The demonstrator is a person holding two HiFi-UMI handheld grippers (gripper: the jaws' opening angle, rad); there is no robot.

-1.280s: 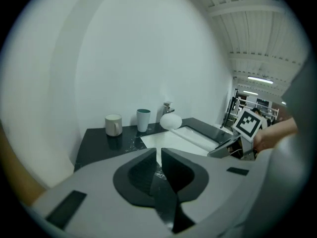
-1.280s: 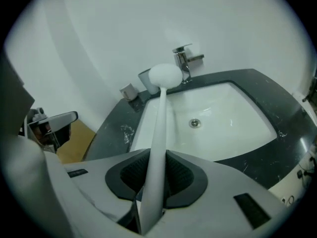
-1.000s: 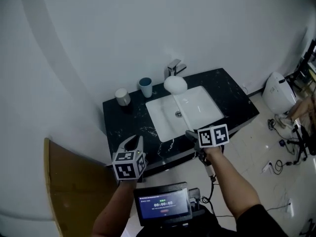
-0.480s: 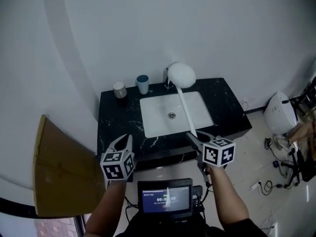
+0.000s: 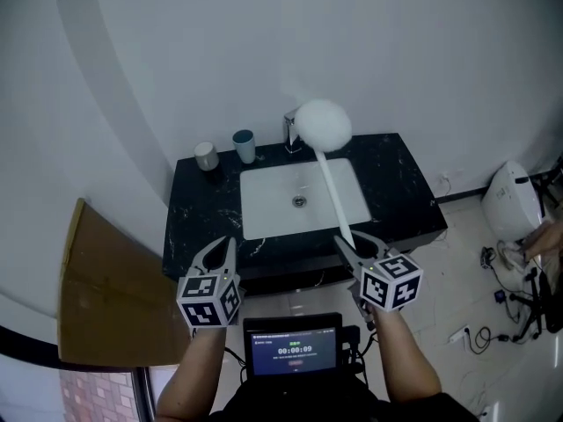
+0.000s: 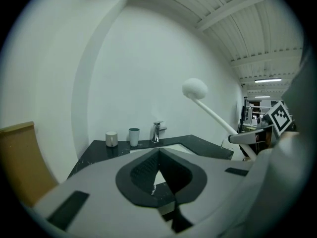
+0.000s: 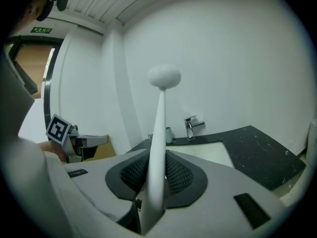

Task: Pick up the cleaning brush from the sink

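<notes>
The cleaning brush (image 5: 322, 123) has a round white head and a long white handle. It is in the air, its head up in front of the wall above the faucet (image 5: 289, 130), its handle slanting down over the white sink (image 5: 264, 209). My right gripper (image 5: 352, 243) is shut on the handle's lower end, in front of the counter's near edge. In the right gripper view the brush handle (image 7: 159, 128) rises from between the dark pads. My left gripper (image 5: 222, 246) hangs shut and empty to the left of the sink, off the counter. The brush head (image 6: 194, 89) also shows in the left gripper view.
On the black counter (image 5: 396, 183) a white cup (image 5: 206, 156) and a teal cup (image 5: 244, 145) stand left of the faucet. A brown board (image 5: 106, 288) leans at the left. A small screen (image 5: 293, 352) sits below me. A white appliance (image 5: 515, 202) and cables are on the floor at right.
The brush has risen from the sink's back rim into the air, its head now high by the wall. Both grippers have drawn back from the counter toward me.
</notes>
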